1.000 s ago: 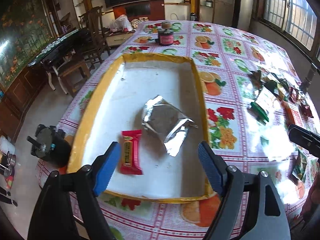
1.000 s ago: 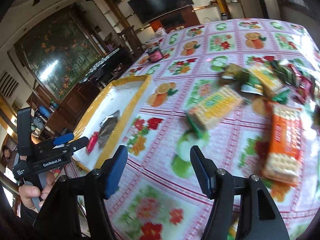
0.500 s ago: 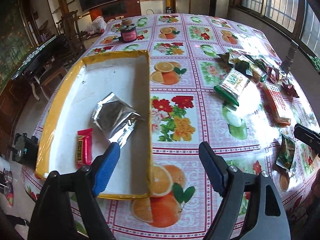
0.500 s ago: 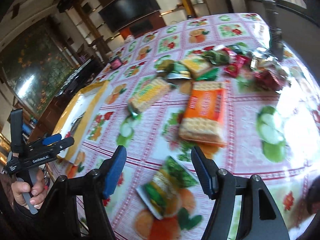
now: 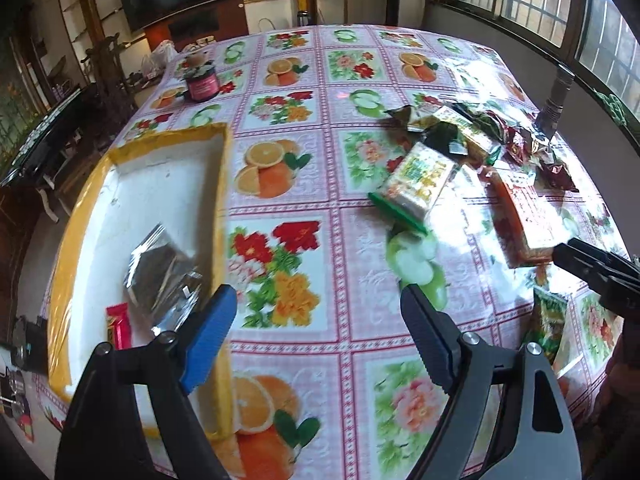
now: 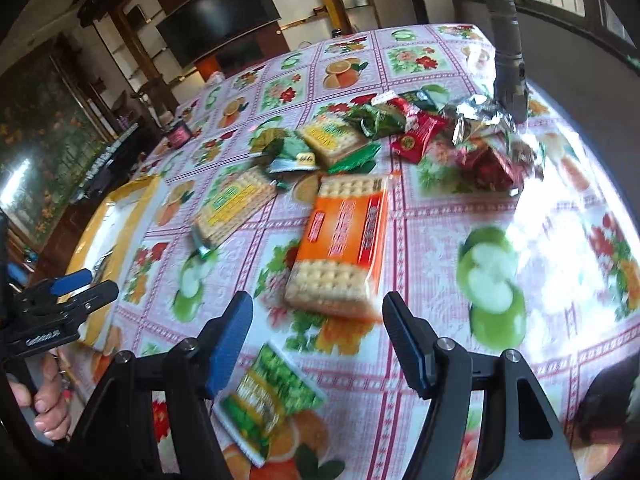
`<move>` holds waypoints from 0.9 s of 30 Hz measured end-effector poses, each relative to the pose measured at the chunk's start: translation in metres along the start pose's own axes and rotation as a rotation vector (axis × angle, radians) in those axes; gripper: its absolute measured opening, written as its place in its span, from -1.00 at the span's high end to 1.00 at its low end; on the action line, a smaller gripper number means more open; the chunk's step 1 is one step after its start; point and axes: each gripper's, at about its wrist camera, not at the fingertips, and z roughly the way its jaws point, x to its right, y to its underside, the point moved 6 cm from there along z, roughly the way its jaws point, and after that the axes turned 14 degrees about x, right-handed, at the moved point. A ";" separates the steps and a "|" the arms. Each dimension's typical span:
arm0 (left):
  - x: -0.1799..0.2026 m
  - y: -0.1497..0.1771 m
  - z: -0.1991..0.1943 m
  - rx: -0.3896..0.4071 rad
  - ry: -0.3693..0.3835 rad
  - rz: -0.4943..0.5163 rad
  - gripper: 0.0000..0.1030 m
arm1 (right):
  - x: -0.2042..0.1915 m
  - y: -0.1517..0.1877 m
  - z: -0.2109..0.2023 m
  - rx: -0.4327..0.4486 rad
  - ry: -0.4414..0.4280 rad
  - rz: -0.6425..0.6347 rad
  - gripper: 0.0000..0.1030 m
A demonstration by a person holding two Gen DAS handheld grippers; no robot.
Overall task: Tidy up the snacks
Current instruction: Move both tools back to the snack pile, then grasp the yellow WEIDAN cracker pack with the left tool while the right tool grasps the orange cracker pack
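Both claws empty. Your left claw (image 5: 316, 332) has its jaws opening, nothing between them but tablecloth; your right claw (image 6: 316, 330) stands moderately open over the near end of the orange cracker pack (image 6: 340, 240), pads not touching it.

Where the snacks are: most lie loose in a heap on the surface (image 5: 360, 64), well apart from the yellow-rimmed tray (image 5: 222, 184). Only a silver foil bag (image 5: 160, 276) and a red bar (image 5: 118, 326) are in the tray.

Risks, as I judge them:
- The orange pack looks wider than your right claw's present gap. Close on it as is and a pad may land on top and crush crackers, or shove the pack away.
- The green packet (image 6: 272, 396) lies just under the right claw's fingers; a low approach could drag it off the near edge.
- The two claws work close together; your left could clip the right on its way to the heap.

View differences: the left wrist view shows the tray's contents; the right wrist view shows only the tray's rim, but gives the heap and the hand (image 6: 44, 404) gripping the left tool.
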 end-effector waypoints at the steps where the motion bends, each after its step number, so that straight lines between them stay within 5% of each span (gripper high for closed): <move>1: 0.004 -0.003 0.002 0.004 0.006 0.006 -0.64 | 0.000 -0.003 0.005 -0.010 0.015 -0.007 -0.33; 11: 0.045 -0.038 0.064 -0.057 0.079 0.085 -0.70 | -0.003 -0.007 0.050 -0.102 0.099 -0.090 -0.37; 23: 0.088 -0.052 0.125 -0.138 0.128 0.229 -0.70 | 0.000 -0.016 0.065 -0.101 0.155 -0.181 -0.38; 27: 0.091 -0.055 0.131 -0.122 0.164 0.206 -0.58 | -0.002 -0.015 0.065 -0.091 0.175 -0.258 -0.14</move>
